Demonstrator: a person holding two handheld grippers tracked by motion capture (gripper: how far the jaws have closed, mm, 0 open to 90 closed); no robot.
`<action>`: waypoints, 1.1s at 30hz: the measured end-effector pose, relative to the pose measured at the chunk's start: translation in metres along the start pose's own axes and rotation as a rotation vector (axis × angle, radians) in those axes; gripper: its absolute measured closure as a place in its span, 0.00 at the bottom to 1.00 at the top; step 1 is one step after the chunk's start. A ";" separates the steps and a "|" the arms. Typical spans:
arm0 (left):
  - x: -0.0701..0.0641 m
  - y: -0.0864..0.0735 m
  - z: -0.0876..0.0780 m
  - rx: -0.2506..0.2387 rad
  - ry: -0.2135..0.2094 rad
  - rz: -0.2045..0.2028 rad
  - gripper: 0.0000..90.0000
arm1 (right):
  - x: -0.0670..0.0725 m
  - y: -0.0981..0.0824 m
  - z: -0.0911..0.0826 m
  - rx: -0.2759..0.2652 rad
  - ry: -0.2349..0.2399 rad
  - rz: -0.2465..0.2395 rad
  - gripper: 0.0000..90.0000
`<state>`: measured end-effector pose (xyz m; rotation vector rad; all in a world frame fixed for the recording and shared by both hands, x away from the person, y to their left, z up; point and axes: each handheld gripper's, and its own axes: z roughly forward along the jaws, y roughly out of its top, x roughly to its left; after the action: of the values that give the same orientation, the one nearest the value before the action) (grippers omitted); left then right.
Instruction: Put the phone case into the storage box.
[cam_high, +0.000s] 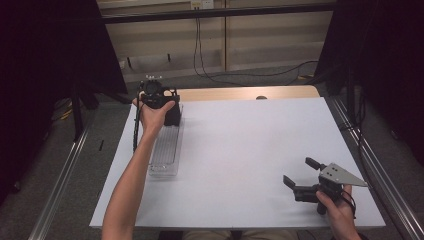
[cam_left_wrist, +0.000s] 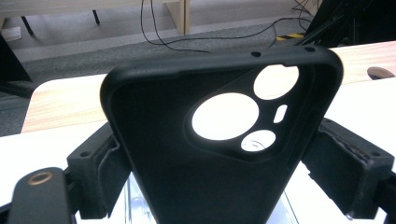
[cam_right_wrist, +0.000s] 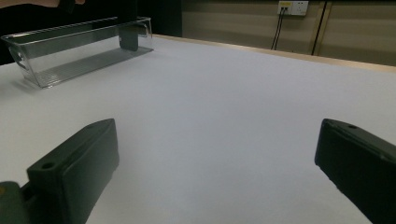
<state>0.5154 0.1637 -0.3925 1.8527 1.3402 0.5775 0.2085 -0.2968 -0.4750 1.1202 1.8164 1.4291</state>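
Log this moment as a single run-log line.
left gripper: shut on black phone case, over far end of clear tray | right gripper: open, idle, near table corner

L gripper (cam_high: 159, 98) clamped, R gripper (cam_high: 300, 176) agape

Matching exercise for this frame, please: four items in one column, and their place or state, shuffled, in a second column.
1. phone case
2. clear tray
3. right gripper
4. left gripper

a. open, holding nothing, at the table's near right
b. lying along the table's left side
c. black, clamped between two jaws
d. shut, over the tray's far end

Pairs: 1-c, 2-b, 3-a, 4-d
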 end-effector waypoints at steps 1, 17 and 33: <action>0.001 0.000 -0.002 0.016 -0.004 0.022 0.15 | 0.000 0.000 0.000 0.001 -0.001 0.001 0.00; 0.006 0.002 -0.002 -0.024 0.011 0.002 0.15 | 0.000 0.000 0.001 -0.001 -0.007 0.001 0.00; 0.000 0.004 0.014 -0.072 0.041 0.009 0.15 | -0.001 0.000 0.001 0.000 -0.008 0.001 0.00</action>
<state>0.5282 0.1584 -0.3977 1.7989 1.3213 0.6633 0.2094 -0.2975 -0.4756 1.1261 1.8104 1.4232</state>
